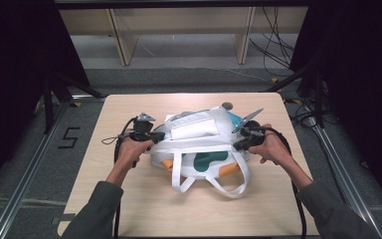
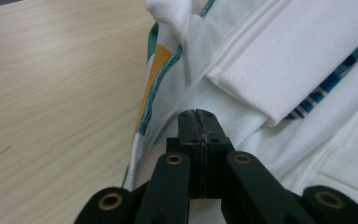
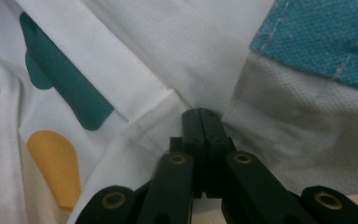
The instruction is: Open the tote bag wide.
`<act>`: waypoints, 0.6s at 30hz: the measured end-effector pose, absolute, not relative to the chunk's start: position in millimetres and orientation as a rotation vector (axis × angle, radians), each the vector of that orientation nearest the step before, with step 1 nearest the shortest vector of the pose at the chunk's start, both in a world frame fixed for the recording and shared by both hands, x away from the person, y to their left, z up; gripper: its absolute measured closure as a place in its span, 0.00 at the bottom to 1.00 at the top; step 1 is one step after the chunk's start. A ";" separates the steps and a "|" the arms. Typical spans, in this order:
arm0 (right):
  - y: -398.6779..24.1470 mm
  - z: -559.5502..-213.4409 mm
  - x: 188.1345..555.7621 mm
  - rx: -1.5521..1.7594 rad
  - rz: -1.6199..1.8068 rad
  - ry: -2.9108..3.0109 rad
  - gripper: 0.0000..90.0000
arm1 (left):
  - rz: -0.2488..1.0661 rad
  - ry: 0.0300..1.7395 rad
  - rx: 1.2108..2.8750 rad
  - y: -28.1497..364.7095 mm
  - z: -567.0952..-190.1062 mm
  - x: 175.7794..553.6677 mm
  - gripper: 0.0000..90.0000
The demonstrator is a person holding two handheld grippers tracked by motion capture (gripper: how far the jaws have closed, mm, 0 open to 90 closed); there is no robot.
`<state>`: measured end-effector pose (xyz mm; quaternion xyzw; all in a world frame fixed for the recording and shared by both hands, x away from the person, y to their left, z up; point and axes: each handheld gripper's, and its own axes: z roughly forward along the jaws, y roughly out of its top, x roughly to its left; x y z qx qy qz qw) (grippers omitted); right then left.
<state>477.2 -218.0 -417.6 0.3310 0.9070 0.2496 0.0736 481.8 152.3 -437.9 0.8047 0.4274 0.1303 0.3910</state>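
While both tongs pinch it, the white bag point(image 1: 199, 137) bears no legible writing.

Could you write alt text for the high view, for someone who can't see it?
A person's two hands each press a black gripper, the left gripper and the right gripper, against opposite ends of a white tote bag with teal and orange patches. The bag lies on a light wooden table, its white handles looped toward the person.

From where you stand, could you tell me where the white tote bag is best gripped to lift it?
Probably grip the white tote bag by its two strap loops, coming from the near edge of the table. They lie flat and free toward the person, clear of the bulging folded contents.
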 end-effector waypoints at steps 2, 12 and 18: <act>-215.5 -398.5 478.0 0.999 0.837 2.652 1.00 | 0.321 1.078 2.021 148.8 -433.4 480.9 0.99; -171.0 -399.6 504.6 0.892 0.824 2.680 1.00 | 0.272 0.927 2.113 103.0 -418.9 479.9 0.99; -175.9 -423.4 439.8 0.739 0.712 2.895 1.00 | 0.227 1.007 2.086 99.2 -427.1 496.3 0.99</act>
